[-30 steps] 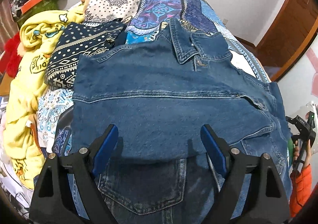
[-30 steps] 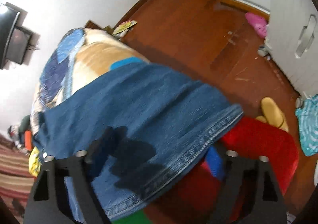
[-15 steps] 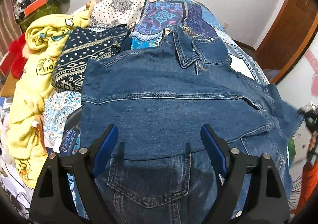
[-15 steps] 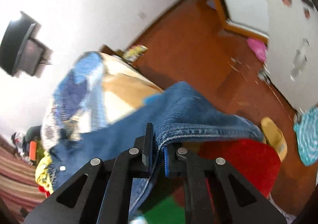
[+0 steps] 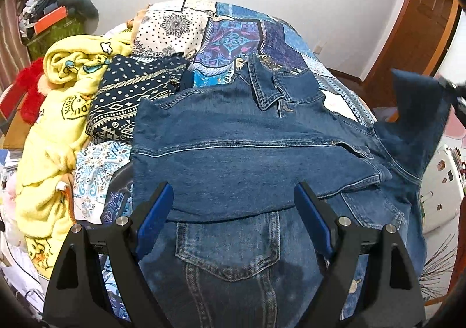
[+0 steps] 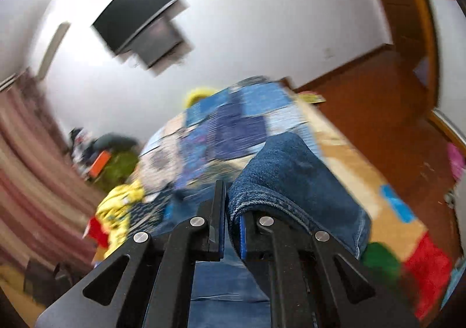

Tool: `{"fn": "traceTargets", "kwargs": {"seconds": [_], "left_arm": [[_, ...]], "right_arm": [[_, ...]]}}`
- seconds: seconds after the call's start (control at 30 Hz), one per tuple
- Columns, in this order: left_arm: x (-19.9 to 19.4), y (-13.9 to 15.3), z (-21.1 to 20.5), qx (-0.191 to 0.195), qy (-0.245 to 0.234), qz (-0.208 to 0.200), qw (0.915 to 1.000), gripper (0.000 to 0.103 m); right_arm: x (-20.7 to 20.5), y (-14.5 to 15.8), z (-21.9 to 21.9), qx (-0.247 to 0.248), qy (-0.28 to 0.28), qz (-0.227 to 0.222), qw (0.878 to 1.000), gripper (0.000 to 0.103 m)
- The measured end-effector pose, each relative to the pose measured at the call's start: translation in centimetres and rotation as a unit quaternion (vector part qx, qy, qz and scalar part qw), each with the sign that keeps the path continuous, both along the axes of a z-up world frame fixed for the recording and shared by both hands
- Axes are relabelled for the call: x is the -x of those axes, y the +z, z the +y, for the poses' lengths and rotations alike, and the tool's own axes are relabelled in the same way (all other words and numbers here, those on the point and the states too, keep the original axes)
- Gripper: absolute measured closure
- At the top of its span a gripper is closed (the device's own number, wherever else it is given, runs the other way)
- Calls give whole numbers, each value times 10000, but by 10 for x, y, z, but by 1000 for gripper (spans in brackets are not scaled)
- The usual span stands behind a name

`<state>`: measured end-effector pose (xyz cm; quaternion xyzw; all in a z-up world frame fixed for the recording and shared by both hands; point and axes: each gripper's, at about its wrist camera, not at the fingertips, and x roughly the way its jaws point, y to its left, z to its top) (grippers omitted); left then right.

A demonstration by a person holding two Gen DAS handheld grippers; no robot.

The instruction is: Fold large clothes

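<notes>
Denim jacket [image 5: 247, 159] on patchwork bedspread [image 5: 233, 37], left gripper [image 5: 233, 205] spread wide above it (touching nothing) — right gripper [image 6: 232, 211] pinching its sleeve.

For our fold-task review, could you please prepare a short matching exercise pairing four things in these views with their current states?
Things:
1. left gripper
2. right gripper
3. denim jacket
4. yellow blanket

States:
A. bunched beside the jacket
B. shut on a denim edge
C. open above the denim
D. spread on the patterned bedspread, one side lifted

Pairs: 1-C, 2-B, 3-D, 4-A
</notes>
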<state>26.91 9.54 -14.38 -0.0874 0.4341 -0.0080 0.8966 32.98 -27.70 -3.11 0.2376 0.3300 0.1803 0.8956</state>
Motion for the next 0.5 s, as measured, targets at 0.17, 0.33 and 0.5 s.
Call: {"fn": "traceTargets", "kwargs": {"seconds": [0.17, 0.33, 0.5], "left_arm": [[9, -1, 8, 35, 16, -18, 10000, 18], [14, -7, 16, 103, 85, 56, 9999, 18], [18, -9, 20, 158, 138, 66, 9998, 18]], "right_arm": [[-11, -25, 71, 71, 733, 223, 9970, 96], [-11, -78, 138, 451, 1521, 863, 9836, 96], [-2, -120, 180, 1043, 2044, 1363, 9637, 96]]}}
